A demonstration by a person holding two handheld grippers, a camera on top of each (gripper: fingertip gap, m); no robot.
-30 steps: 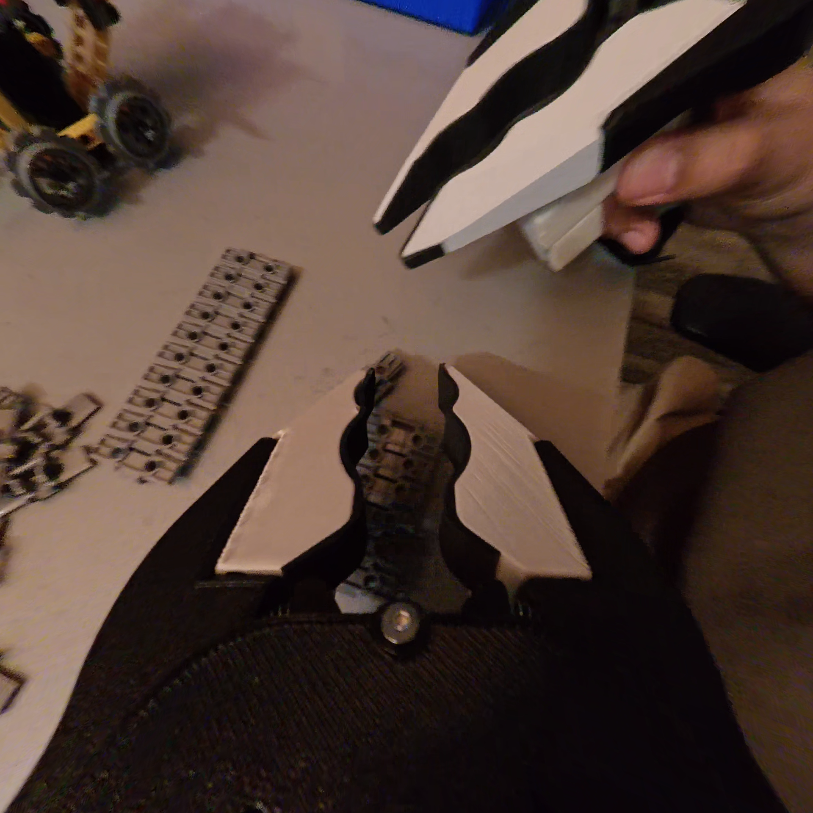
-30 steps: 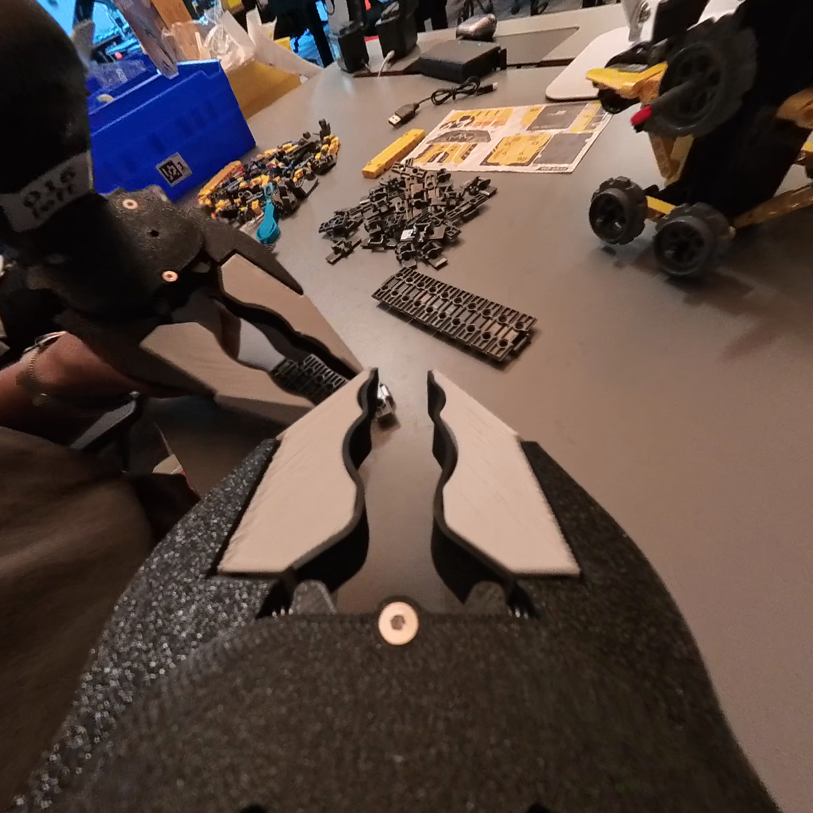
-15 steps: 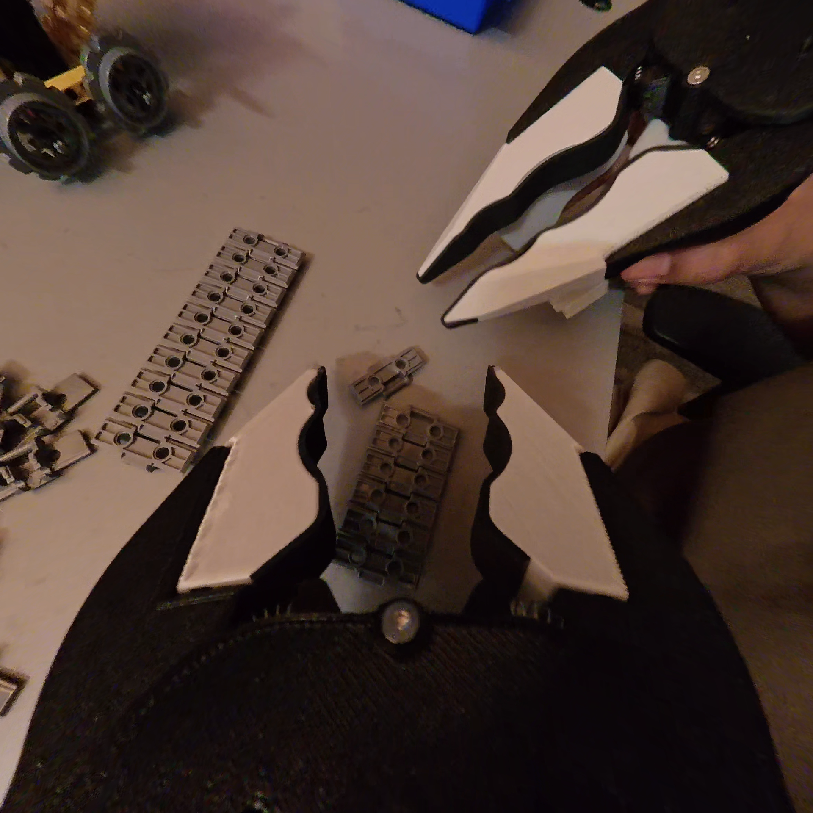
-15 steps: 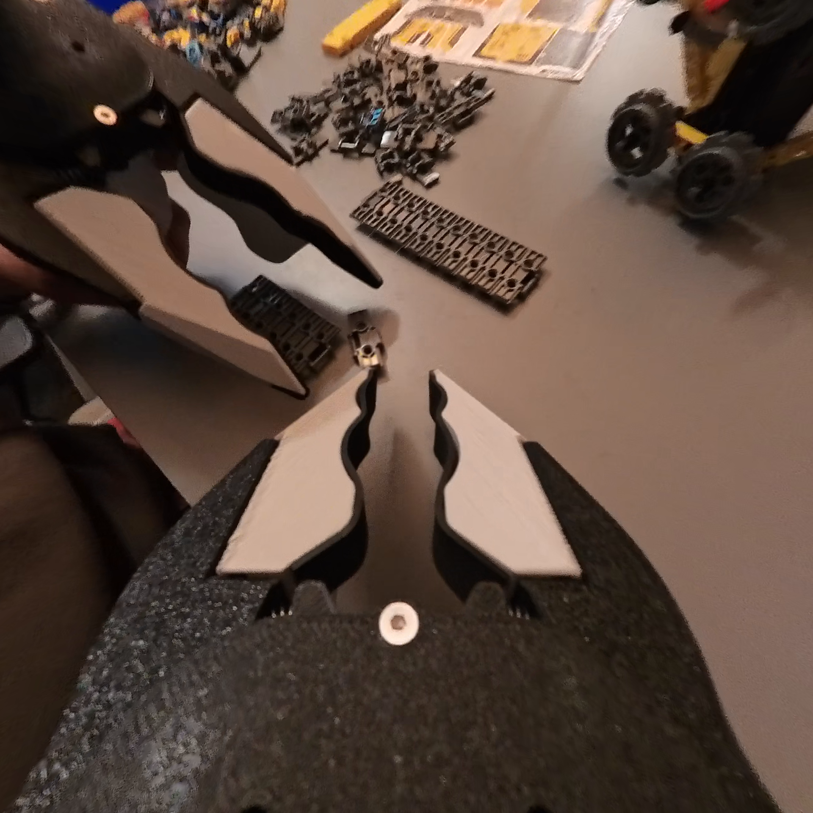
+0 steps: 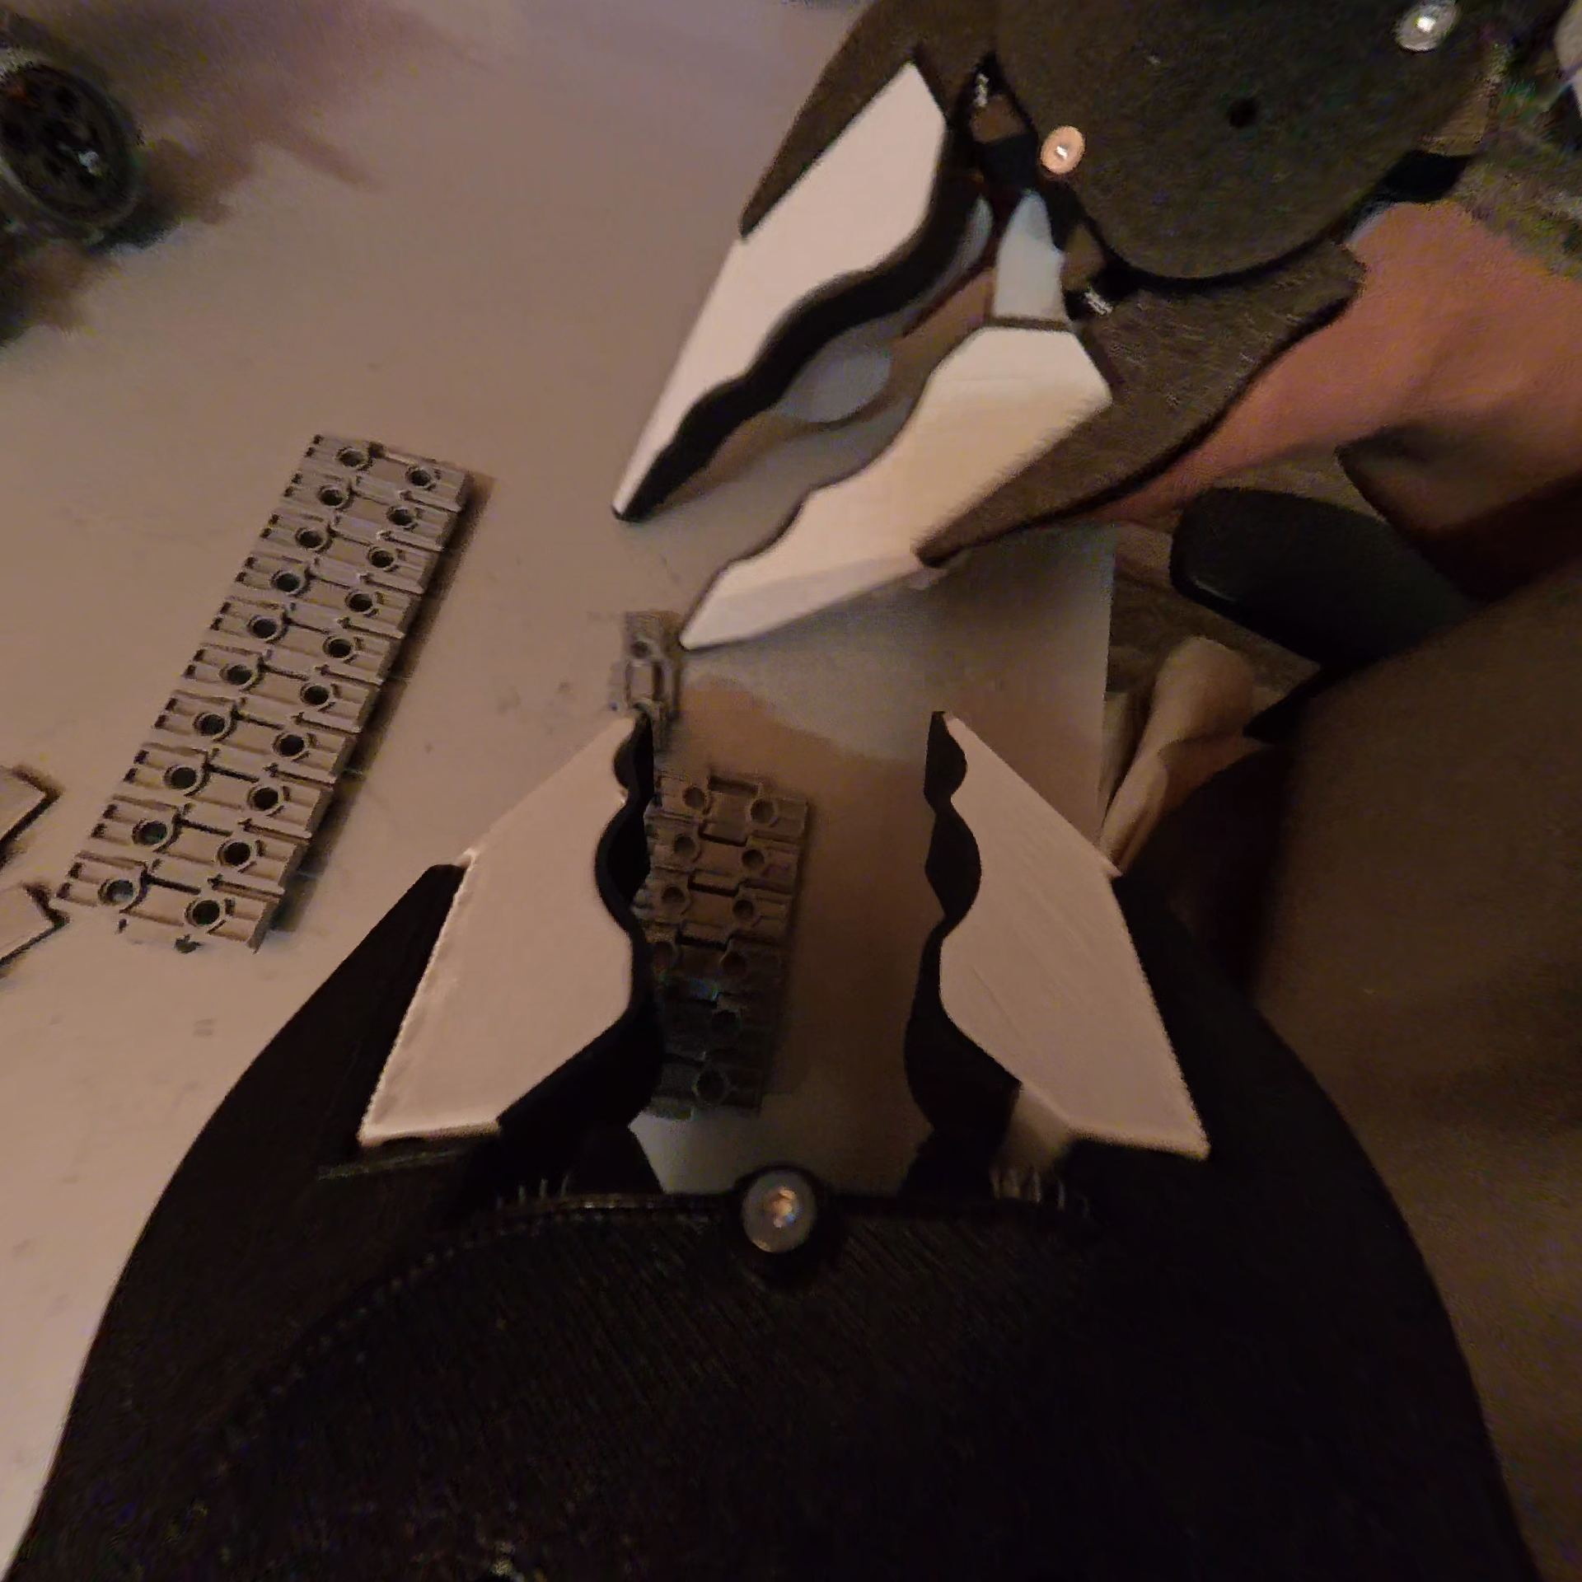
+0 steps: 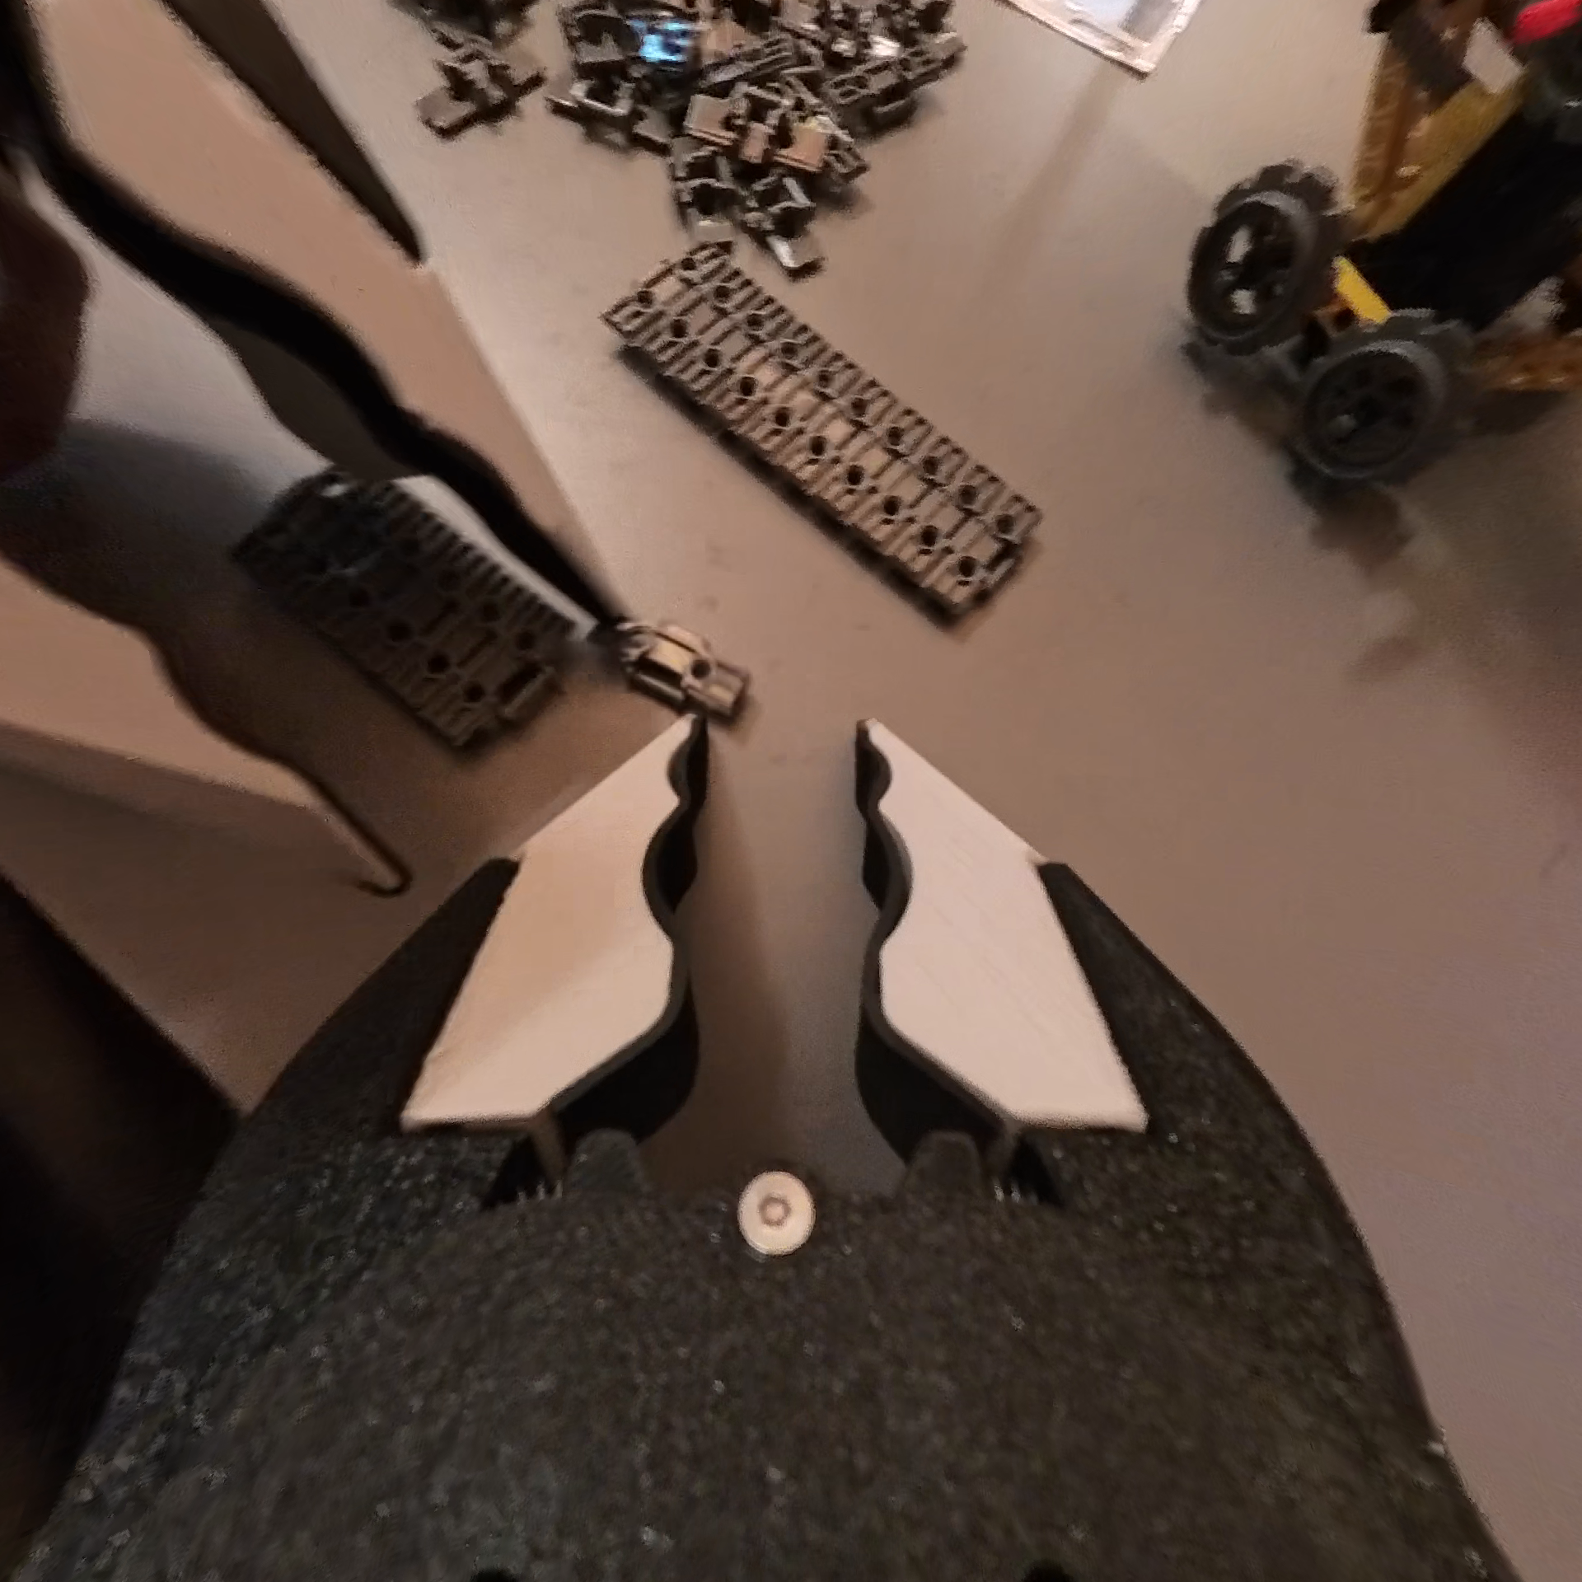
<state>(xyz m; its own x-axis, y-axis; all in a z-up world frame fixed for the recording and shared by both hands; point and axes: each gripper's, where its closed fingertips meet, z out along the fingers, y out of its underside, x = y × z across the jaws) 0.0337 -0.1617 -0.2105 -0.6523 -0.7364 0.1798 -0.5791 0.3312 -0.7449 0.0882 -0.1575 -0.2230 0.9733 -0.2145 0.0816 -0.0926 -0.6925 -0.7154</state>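
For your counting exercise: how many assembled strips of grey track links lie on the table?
2: a long strip left of the left gripper, and a short strip between its open fingers. One loose link lies just beyond.

Left tongs (image 5: 788,728): near finger overlaps the short track strip (image 5: 728,933) along one edge, and the strip's near end sinks into shadow by the body, link count unreadable. Single track link (image 5: 646,663) partly behind that fingertip. Toy vehicle (image 6: 1404,257) cut by the right view's top-right edge, only two wheels and some yellow frame show; left view catches one blurred wheel (image 5: 56,163). Pile of loose links (image 6: 728,94) cut at top, motion-blurred, pieces indistinguishable. Printed sheet (image 6: 1104,26) just a corner.
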